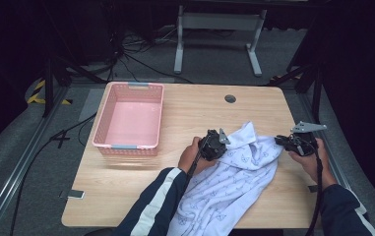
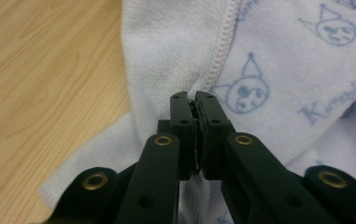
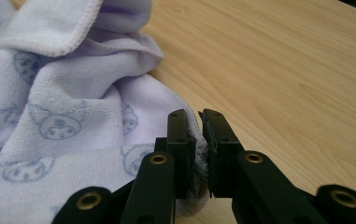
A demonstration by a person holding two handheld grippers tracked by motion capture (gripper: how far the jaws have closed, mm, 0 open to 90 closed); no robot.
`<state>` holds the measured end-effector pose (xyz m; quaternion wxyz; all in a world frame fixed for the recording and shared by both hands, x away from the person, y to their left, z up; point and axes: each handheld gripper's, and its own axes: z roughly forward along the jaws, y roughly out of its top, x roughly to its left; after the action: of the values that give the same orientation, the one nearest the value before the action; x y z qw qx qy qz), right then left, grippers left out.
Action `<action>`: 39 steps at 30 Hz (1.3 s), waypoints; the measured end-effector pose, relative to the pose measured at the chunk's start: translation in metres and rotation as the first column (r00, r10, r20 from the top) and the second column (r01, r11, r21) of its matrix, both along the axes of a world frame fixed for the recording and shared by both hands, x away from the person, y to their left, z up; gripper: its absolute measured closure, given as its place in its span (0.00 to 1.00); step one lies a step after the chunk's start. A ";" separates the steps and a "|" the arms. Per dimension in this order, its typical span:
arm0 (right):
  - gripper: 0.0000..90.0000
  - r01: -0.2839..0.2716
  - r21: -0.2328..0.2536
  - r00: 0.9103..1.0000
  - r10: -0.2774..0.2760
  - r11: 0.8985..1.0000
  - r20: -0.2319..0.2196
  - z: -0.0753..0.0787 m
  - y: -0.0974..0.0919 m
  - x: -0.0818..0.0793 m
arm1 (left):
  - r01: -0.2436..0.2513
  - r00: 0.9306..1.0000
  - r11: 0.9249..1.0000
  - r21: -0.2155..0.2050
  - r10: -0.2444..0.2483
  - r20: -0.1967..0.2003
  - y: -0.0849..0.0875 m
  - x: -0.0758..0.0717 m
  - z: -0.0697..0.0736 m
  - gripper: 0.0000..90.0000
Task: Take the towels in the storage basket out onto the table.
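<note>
High view overhead; gripper views close on towel.

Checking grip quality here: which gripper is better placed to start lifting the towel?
Left, probably. The left gripper pinches the printed towel at its stitched hem, well inside the cloth; the right gripper grips only the edge.

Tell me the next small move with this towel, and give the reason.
Probably lift both hands a little and draw them apart to spread the towel. The left gripper is shut on its stitched hem, the right gripper is shut on its edge, and the cloth between them lies bunched on the table, beside the pink basket.
</note>
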<state>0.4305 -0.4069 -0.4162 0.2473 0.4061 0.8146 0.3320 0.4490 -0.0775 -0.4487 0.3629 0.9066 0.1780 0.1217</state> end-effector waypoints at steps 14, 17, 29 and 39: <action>0.90 0.299 0.017 0.954 -0.299 0.954 0.023 0.001 -0.042 0.000 | -0.449 0.893 0.867 -0.217 0.429 -0.134 0.061 0.037 -0.004 0.97; 0.86 0.310 -0.009 0.951 -0.310 0.951 -0.010 -0.004 -0.042 0.003 | -0.494 0.869 0.852 -0.175 0.473 -0.149 0.056 0.041 -0.007 0.88; 0.65 0.194 0.032 0.980 -0.196 0.980 0.044 0.009 -0.032 0.018 | -0.120 0.993 0.991 -0.053 0.120 -0.018 0.045 -0.018 0.016 0.68; 0.73 0.086 -0.034 0.992 -0.089 0.996 -0.091 -0.013 -0.013 0.069 | 0.080 0.992 0.995 0.061 -0.074 -0.098 0.062 -0.064 -0.008 0.73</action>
<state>0.4996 -0.4199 -0.4288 0.2296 0.4526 0.8115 0.2896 0.3855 -0.0152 -0.4565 0.3289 0.9288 0.1559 0.0695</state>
